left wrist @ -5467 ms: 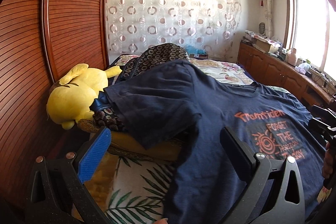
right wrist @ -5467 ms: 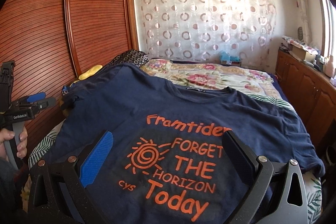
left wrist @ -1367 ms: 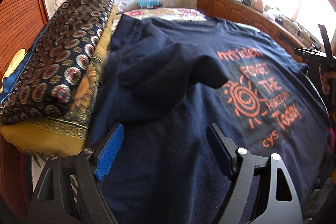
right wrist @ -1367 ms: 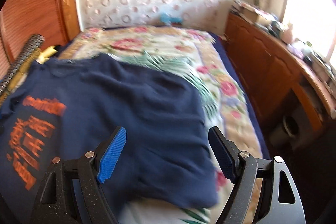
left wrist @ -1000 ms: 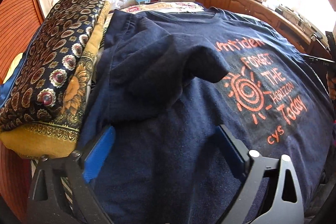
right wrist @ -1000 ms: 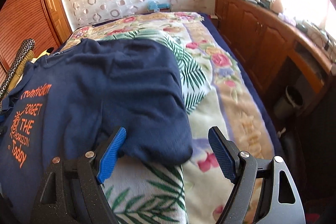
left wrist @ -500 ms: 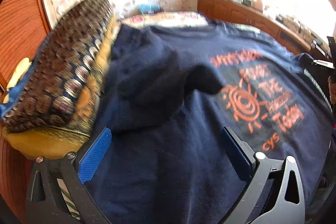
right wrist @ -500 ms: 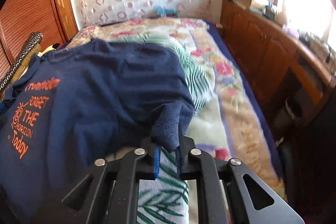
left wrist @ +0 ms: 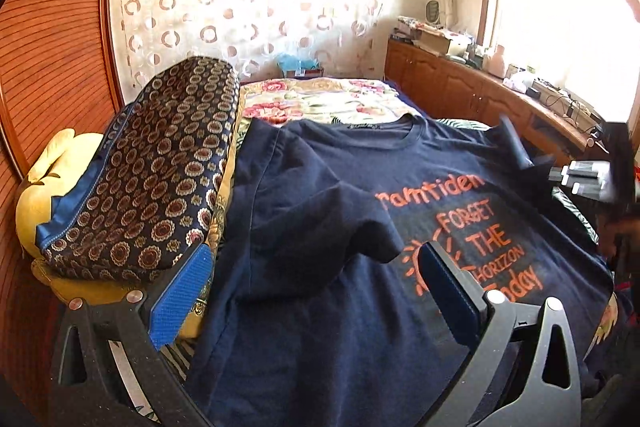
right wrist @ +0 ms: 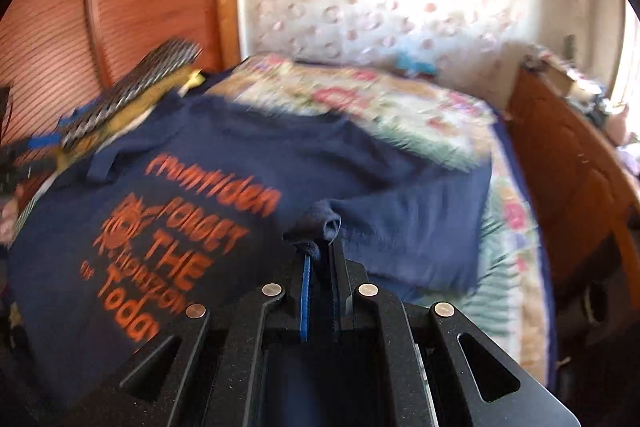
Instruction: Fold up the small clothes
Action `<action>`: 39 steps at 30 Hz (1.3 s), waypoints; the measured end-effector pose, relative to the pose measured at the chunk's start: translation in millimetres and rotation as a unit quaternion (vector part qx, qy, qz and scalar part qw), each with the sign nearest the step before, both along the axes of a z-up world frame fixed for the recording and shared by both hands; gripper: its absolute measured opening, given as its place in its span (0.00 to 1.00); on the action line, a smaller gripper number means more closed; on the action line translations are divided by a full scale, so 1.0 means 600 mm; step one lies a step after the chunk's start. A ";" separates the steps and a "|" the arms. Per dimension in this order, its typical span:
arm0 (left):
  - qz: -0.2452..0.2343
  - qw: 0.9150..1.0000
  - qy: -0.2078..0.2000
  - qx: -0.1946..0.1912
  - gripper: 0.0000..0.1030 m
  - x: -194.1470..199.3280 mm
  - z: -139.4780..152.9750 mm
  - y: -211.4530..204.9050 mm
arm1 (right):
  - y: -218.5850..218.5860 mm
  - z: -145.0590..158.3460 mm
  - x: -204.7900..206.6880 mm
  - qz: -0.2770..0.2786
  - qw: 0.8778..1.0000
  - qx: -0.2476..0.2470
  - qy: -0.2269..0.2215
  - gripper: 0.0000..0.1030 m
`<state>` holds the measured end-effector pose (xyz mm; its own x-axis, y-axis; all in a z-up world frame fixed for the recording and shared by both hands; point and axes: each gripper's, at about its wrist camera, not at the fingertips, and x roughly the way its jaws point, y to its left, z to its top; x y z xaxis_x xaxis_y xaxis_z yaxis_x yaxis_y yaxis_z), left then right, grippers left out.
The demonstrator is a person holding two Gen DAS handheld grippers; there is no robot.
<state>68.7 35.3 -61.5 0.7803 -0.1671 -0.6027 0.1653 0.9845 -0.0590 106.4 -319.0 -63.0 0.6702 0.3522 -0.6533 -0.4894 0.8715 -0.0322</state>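
I'm working over a bed with a floral cover in a bedroom, patterned curtain on the far wall, wooden wardrobe on the left. The navy T-shirt lies print-up across the near end of the bed, collar toward the far side, its left sleeve already folded in over the chest. What has just changed is on the right: a second ago my right gripper stood wide around the right sleeve; its jaws have just been closing, and now they pinch a bunched bit of that sleeve and carry it left, in over the printed front. I judge that as the matching sleeve fold under way, with the body folds not yet done; the blur tells me to go gently so the cloth doesn't slip out. My left gripper hangs wide over the shirt's left side, holding nothing. Beyond the shirt, a patterned cushion sits on a yellow one at the left, with a yellow plush toy behind. No boxes or baskets for clothes are in view; the cabinet top on the right carries clutter too small to tell.
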 end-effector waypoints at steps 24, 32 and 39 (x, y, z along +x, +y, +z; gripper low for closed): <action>0.006 0.999 -0.020 -0.036 1.00 -0.026 0.012 0.000 | -0.108 -0.017 0.093 -0.136 0.989 0.047 0.047 0.51; 0.009 0.999 -0.012 -0.039 1.00 -0.026 0.002 0.005 | -0.083 0.011 0.111 -0.111 0.992 0.035 0.052 0.04; 0.011 0.999 -0.012 -0.042 1.00 -0.027 0.001 0.007 | -0.020 0.066 0.105 -0.046 0.998 0.037 0.020 0.03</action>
<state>52.2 39.7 -60.8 0.7981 -0.1985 -0.5689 0.1455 0.9797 -0.1376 169.6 -330.9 -23.5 0.6757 0.3387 -0.6547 -0.4060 0.9123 0.0530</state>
